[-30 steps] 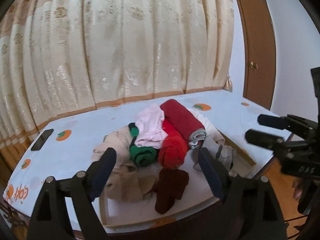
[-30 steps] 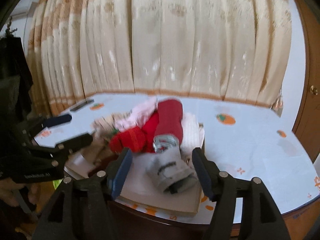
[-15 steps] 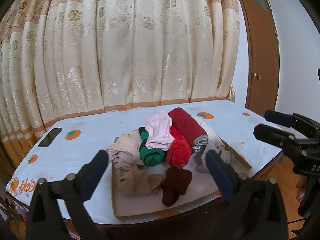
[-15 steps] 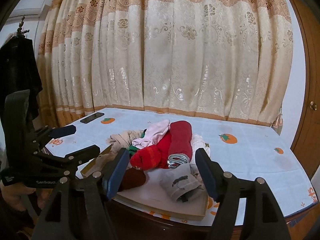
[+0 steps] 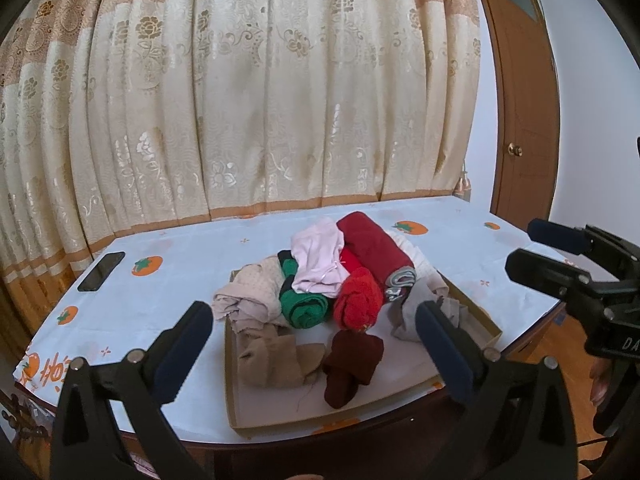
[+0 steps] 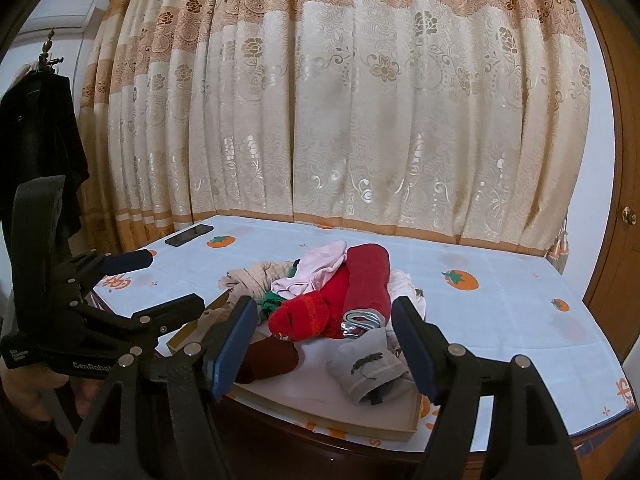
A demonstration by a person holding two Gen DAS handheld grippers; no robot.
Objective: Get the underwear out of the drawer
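A shallow tan drawer (image 5: 472,312) lies on the table with a heap of rolled underwear in it. The heap holds a pink piece (image 5: 318,256), a dark red roll (image 5: 376,248), a bright red roll (image 5: 358,300), a green roll (image 5: 304,308) and a maroon piece (image 5: 352,360). A grey piece (image 6: 368,364) lies at the drawer's near right. My left gripper (image 5: 312,312) hangs wide open short of the drawer, holding nothing. Beside it my right gripper (image 6: 324,306) is open too, apart from the clothes and with nothing between its fingers.
A black phone (image 5: 101,271) lies at the table's far left. The table, under a white cloth with orange fruit prints (image 6: 520,312), backs onto a cream curtain (image 5: 280,100). A brown door (image 5: 520,120) stands at the right; a dark garment (image 6: 40,140) hangs at the left.
Both grippers have drawn back from the heap and risen a little, so the drawer looks smaller. The left jaws have spread wider. Nothing was taken hold of.
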